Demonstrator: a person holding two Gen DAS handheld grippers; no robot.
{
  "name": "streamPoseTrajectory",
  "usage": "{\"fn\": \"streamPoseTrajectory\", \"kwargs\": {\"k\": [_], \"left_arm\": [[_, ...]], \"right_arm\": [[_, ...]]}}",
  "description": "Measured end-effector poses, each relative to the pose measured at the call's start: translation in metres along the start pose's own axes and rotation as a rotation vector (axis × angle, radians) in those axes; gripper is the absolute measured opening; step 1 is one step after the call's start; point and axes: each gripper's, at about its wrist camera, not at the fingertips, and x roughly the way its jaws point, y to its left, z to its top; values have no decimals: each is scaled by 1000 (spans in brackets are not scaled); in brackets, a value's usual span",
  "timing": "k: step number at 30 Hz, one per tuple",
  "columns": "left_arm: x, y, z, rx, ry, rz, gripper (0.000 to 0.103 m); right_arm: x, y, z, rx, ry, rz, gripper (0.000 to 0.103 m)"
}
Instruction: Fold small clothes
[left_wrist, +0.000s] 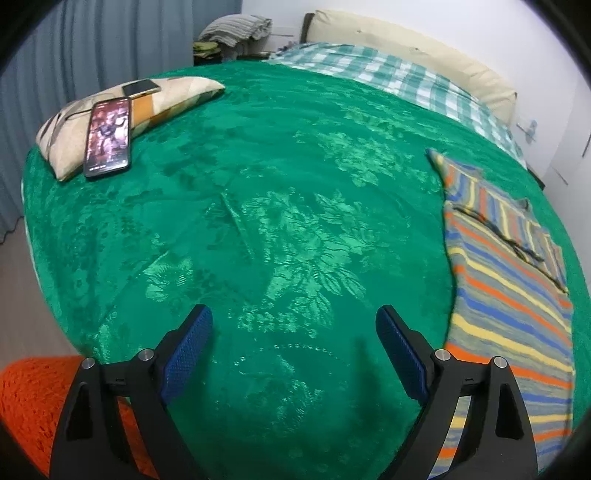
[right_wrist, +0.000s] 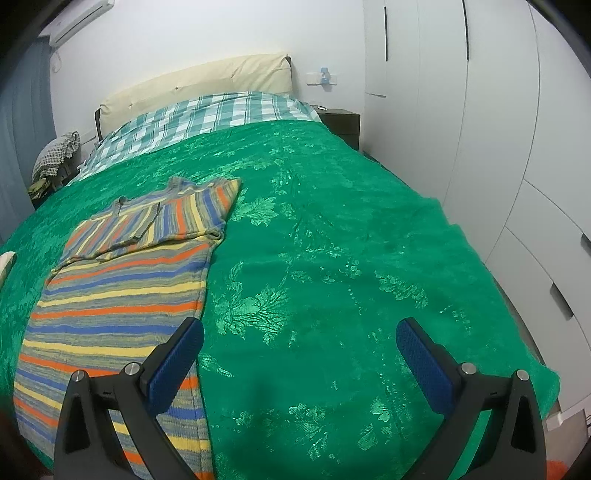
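While hovering over the glossy green floral-embossed bedspread (left_wrist: 280, 206), I am holding both my left gripper (left_wrist: 293, 321) and right gripper (right_wrist: 300, 334) wide apart, clamping nothing. One striped knit garment (right_wrist: 122, 295), partly folded, is lying flat between them. Two phones (left_wrist: 109, 137) are resting on one patterned cushion (left_wrist: 177, 96).

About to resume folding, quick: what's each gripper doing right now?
Left gripper: jaws open, empty, over the green bedspread.
Right gripper: jaws open, empty, beside the striped sweater.

Black left gripper (left_wrist: 293, 319), right gripper (right_wrist: 299, 332), blue ribbed pads, silver screws
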Motion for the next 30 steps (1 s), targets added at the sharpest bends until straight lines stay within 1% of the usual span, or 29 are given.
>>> {"fn": "streamPoseTrajectory", "kwargs": {"k": [10,20,30], "left_arm": [[1,-5,-1,35,-17,26,92],[0,-2,0,24,-24,41,92],[-1,-4,-1,37,-36,55,92]], "right_arm": [[2,2,0,-3,6,1,103],[3,2,0,-4,3,1,103],[1,2,1,-4,-4,2,103]]}}
